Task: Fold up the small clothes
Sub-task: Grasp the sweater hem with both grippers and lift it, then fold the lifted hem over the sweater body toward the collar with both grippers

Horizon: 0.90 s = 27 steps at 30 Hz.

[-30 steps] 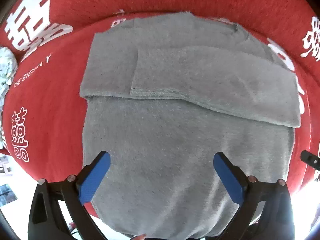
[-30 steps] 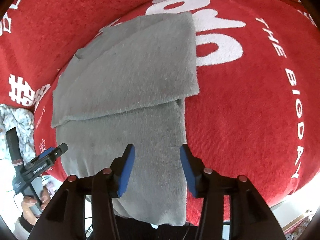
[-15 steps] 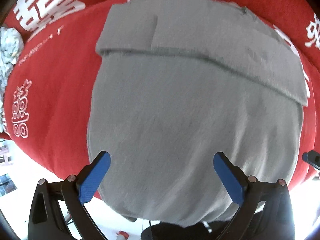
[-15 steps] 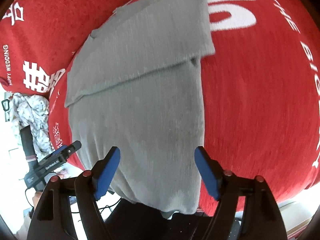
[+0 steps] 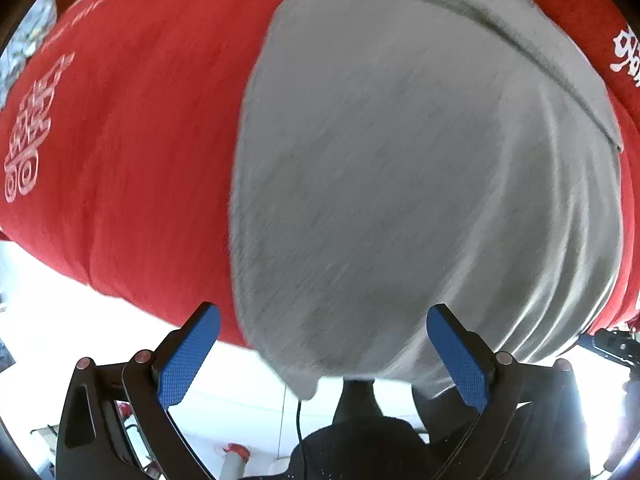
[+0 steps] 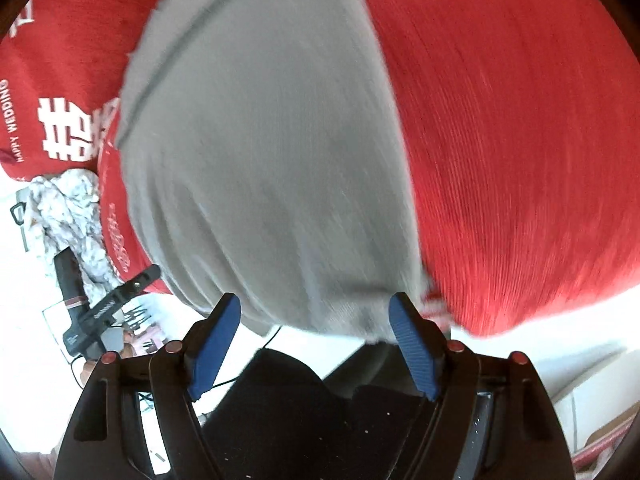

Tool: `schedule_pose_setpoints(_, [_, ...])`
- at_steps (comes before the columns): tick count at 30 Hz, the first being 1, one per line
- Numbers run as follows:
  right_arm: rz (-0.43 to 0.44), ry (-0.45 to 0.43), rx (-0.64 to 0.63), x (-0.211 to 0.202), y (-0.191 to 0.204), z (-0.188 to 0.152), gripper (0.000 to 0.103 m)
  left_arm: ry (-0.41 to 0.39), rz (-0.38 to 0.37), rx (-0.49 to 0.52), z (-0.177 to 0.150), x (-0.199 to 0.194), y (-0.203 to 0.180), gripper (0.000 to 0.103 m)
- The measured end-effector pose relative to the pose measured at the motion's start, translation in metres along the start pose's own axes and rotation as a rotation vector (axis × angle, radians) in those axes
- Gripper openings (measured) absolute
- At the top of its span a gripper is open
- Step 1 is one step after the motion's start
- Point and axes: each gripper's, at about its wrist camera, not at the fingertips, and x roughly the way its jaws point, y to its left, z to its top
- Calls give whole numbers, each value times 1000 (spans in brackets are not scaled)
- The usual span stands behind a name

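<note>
A grey knit sweater [image 5: 400, 160] lies on a red cloth-covered table, sleeves folded across its top; its hem hangs over the near edge. It also fills the right wrist view [image 6: 260, 160]. My left gripper [image 5: 324, 352] is open, its blue pads wide apart just below the sweater's hem near its left corner, holding nothing. My right gripper [image 6: 316, 344] is open, with its pads either side of the hem near its right corner, not touching it. The left gripper also shows in the right wrist view [image 6: 108, 308], at the left.
The red cloth [image 5: 120, 140] with white lettering covers the table [image 6: 520, 140]. A crumpled white patterned garment [image 6: 68, 208] lies at the table's left edge [image 5: 24, 40]. A dark-clothed person [image 6: 280, 400] stands right at the near edge.
Both grippers have dropped down and back to the near table edge, so the hem now sits at the fingertips. The right gripper opened wide from nearly shut a second ago.
</note>
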Motion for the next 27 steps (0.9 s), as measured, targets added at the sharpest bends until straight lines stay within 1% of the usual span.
schedule_pose_setpoints(2, [-2,14,32,14,-12,-10,79,18,-7,-12,-9,11,13,103])
schedule_pose_setpoints(5, [15,25,45,32,-24,-20,79,43,-25,-34,-19,25,27,103])
schedule_pose_setpoints(8, [10,20,30,47,-30,-24,79,78,-74,-44,-27,42,38,103])
schedule_pose_setpoints(11, [42,17,24,61,-33,-25,81,108,-125,-47,-29,59,41,103])
schedule_pose_setpoints(14, [66,22,20,73,-33,-27,81,124,-180,-70,-29,66,45,103])
schedule_pose_setpoints(15, [72,20,19,69,-43,-28,81,128,-191,-77,-25,66,48,103])
schedule_pose_setpoints(16, [81,10,23,68,-43,-31,80,129,-200,-80,-25,66,52,102])
schedule_pose_setpoints(17, [91,2,30,66,-43,-33,77,124,-210,-81,-25,65,55,97])
schedule_pose_setpoints(18, [102,-2,40,64,-44,-34,63,119,-245,-78,-29,62,52,81])
schedule_pose_setpoints(19, [111,-4,60,61,-47,-37,50,120,-283,-81,-36,58,32,58])
schedule_pose_setpoints(20, [123,-7,78,59,-49,-38,21,124,-320,-78,-36,55,30,51])
schedule_pose_setpoints(21, [139,-11,95,56,-51,-40,15,121,-315,-57,-36,51,26,34])
schedule_pose_setpoints(22, [153,-24,104,51,-51,-42,15,116,-316,-20,-36,45,21,12])
schedule_pose_setpoints(24, [178,-37,92,42,-46,-45,15,114,-342,7,-38,35,12,12])
schedule_pose_setpoints(27, [248,-55,62,25,-28,-47,15,81,-407,32,-35,10,12,12])
